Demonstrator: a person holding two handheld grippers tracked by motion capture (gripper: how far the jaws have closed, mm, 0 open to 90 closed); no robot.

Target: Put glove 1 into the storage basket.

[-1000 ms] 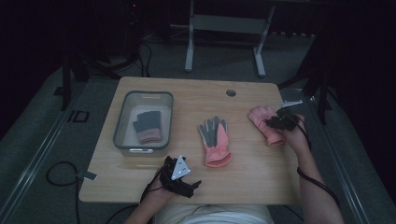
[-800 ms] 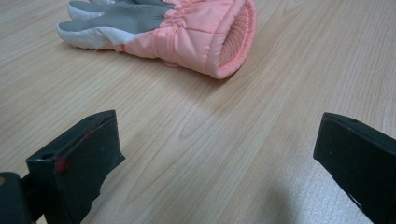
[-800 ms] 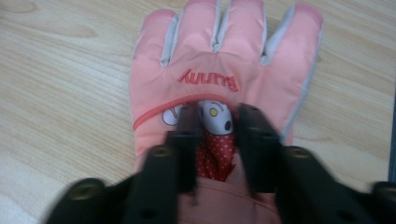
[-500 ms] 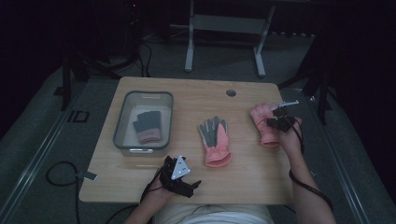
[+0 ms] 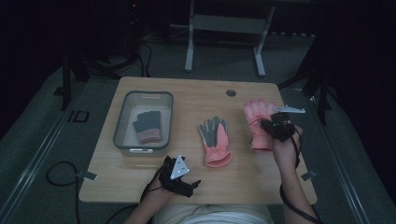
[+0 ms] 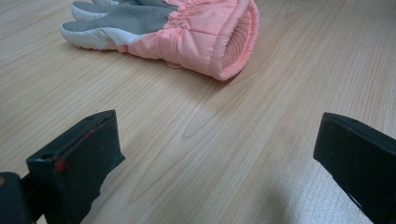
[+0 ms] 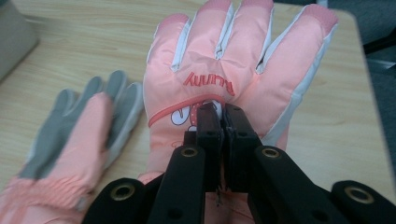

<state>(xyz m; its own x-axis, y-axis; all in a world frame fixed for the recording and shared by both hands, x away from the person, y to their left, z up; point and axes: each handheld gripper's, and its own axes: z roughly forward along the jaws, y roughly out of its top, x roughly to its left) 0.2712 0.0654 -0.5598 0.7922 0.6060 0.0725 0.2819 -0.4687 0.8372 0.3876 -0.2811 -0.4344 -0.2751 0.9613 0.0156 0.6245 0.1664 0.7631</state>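
A pink glove (image 5: 258, 122) with a cartoon print hangs at the table's right, back side up and fingers pointing away. My right gripper (image 5: 273, 126) is shut on it. In the right gripper view the jaws pinch the fabric of the pink glove (image 7: 243, 56) just below its red lettering, with my right gripper (image 7: 222, 116) holding it off the wood. A second pink glove (image 5: 215, 140) lies palm up, grey palm showing, at the table's middle. My left gripper (image 5: 180, 175) rests near the front edge. Its jaws stand open and hold nothing, with the second glove's cuff (image 6: 224, 42) ahead of the left gripper (image 6: 215, 135).
A clear plastic bin (image 5: 148, 94) stands at the table's left and holds a dark grey glove (image 5: 147, 126). The wooden table (image 5: 187, 98) has a round cable hole (image 5: 230, 92) at the back. Dark floor, cables and a metal stand surround it.
My right gripper closed on the pink glove, lifted it and carried it a little to the left. The left gripper kept still.
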